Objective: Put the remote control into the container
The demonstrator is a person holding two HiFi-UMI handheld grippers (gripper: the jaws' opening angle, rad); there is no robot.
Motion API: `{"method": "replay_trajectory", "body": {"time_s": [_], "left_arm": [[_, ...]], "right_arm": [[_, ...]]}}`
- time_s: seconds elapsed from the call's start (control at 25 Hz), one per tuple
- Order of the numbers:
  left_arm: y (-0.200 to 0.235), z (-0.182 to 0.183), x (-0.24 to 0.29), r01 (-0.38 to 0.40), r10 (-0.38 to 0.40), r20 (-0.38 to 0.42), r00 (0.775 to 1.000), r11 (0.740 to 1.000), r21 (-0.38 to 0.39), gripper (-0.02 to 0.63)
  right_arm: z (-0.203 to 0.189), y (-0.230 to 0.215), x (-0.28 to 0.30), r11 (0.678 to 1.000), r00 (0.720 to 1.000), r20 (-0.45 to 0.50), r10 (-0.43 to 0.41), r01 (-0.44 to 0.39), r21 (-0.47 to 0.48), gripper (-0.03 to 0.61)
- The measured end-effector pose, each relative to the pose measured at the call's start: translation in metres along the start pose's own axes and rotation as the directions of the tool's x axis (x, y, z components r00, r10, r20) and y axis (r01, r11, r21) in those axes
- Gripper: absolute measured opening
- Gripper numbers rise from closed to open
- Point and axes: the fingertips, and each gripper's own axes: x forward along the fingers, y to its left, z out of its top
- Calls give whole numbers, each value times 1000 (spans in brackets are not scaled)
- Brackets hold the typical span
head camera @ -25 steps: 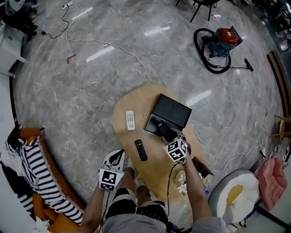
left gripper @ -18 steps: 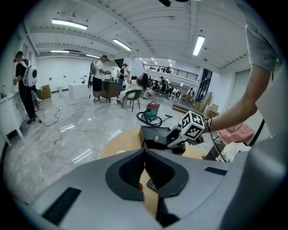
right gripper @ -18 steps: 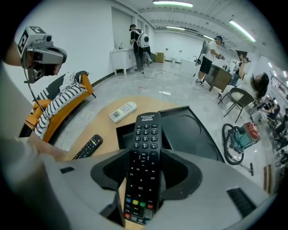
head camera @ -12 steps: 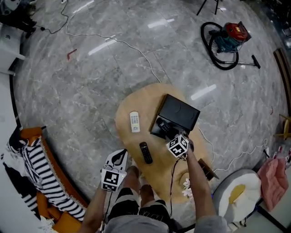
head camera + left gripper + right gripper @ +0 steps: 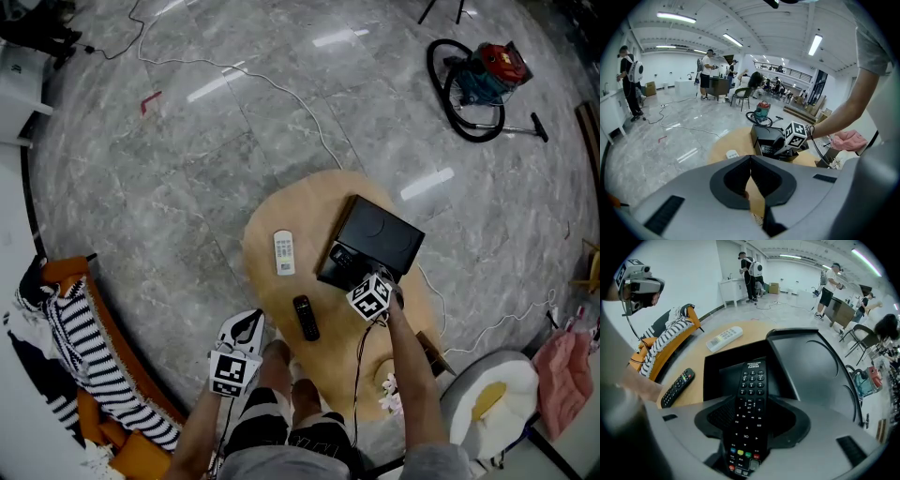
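— Head view, the count?
— Three remotes, one black box-shaped container (open). A slim white remote and a short black remote lie left of the right gripper.
— Left gripper view?
— The left gripper has its jaws together, empty.
— Right gripper view?
— Jaws clamped on the long black button remote, its far end over the container.

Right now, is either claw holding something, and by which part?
The right claw grips a black remote control by its lower, coloured-button end. The left claw is shut on nothing.
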Motion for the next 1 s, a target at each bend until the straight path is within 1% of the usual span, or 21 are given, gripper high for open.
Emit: {"method": "replay_trajectory", "body": {"time_s": [0.16, 0.48, 0.76, 1.0], "left_arm": [[4, -1, 3, -2, 2, -4, 1000, 1000, -13, 8], [10, -5, 7, -5, 4, -15, 1000, 1000, -17, 8], [9, -6, 7, 2, -2, -17, 1000, 1000, -23, 8], [9, -7, 6, 0, 0, -15, 1000, 1000, -28, 8]], "right_arm": [[-3, -2, 8, 1000, 1000, -11, 1, -1, 11, 225], [-6, 2, 17, 1000, 999, -28, 18, -18, -1, 225], [-6, 2, 19, 1000, 1000, -29, -5, 5, 7, 225], [-6, 0, 16, 999, 1000, -26, -15, 16, 38, 225]]}}
